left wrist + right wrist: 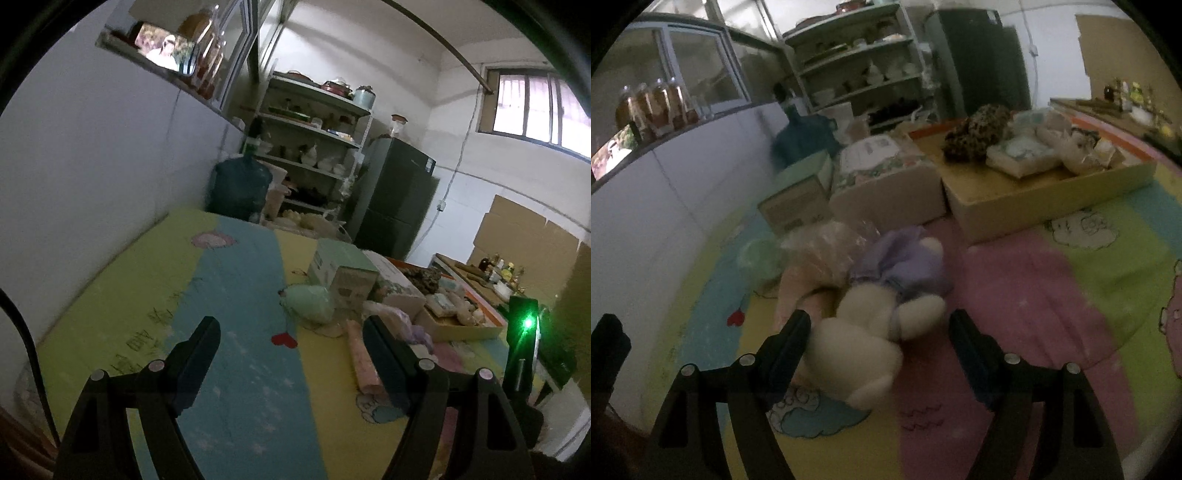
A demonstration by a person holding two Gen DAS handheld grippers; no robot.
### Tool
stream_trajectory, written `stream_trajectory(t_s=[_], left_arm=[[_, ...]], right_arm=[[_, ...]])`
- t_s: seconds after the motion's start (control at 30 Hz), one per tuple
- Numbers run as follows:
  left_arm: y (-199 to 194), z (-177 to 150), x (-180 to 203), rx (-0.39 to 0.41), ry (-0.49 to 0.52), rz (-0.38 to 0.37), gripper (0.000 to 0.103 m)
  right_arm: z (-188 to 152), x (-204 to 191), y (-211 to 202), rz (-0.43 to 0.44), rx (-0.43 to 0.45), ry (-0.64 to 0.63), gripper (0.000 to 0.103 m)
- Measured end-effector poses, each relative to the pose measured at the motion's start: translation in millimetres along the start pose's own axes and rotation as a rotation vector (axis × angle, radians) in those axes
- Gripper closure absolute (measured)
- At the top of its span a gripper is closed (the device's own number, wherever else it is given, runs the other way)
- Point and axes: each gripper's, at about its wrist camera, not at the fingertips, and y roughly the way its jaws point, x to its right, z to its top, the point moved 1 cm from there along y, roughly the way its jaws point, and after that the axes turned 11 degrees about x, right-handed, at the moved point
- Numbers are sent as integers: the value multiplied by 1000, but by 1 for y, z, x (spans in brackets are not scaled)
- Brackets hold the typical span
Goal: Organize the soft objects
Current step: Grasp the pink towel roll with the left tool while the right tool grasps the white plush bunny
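A white plush toy in a purple dress (pixel 882 306) lies on the colourful striped sheet (pixel 1034 295). My right gripper (pixel 879 328) stands open around its lower body, the pads apart from it. Beside the toy lie a pink soft item in clear wrap (pixel 820 251) and a pale green soft ball (pixel 757 258). A shallow cardboard tray (pixel 997 192) behind holds a leopard-print soft thing (pixel 979 133) and packaged items. My left gripper (pixel 291 339) hangs open over the blue stripe with nothing between its fingers; the green ball (pixel 310 302) and a pink roll (pixel 362 358) lie ahead and to its right.
A green-topped box (pixel 340 273) and a white floral box (pixel 882 173) stand by the tray. A white wall (pixel 92 184) borders the left side. Beyond the bed are a water jug (pixel 240 188), shelves (pixel 314 140) and a dark fridge (pixel 395 199).
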Motion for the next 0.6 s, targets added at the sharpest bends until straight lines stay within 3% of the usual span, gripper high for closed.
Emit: stream_trajectory(t_s=[0.07,0.17,0.2,0.4,0.6], left_arm=[[4,-3,0,-22,-10,-7,24],[14,-7,4,-68,-25,-15,24],[19,-8,6,-90,-34,-18,24],[56,-24,38,-190,-57,-76,24],[89,-45,65,-272,41,9,34]], right_arm=[[1,0,-2,26,-2,-23,37],[1,-3,-5,27,-15,-84,46],[0,-2,-8,28,-15,-94,62],[4,9,-35,19,43,-119,61],[15,20,-59,20,157,-145,61]])
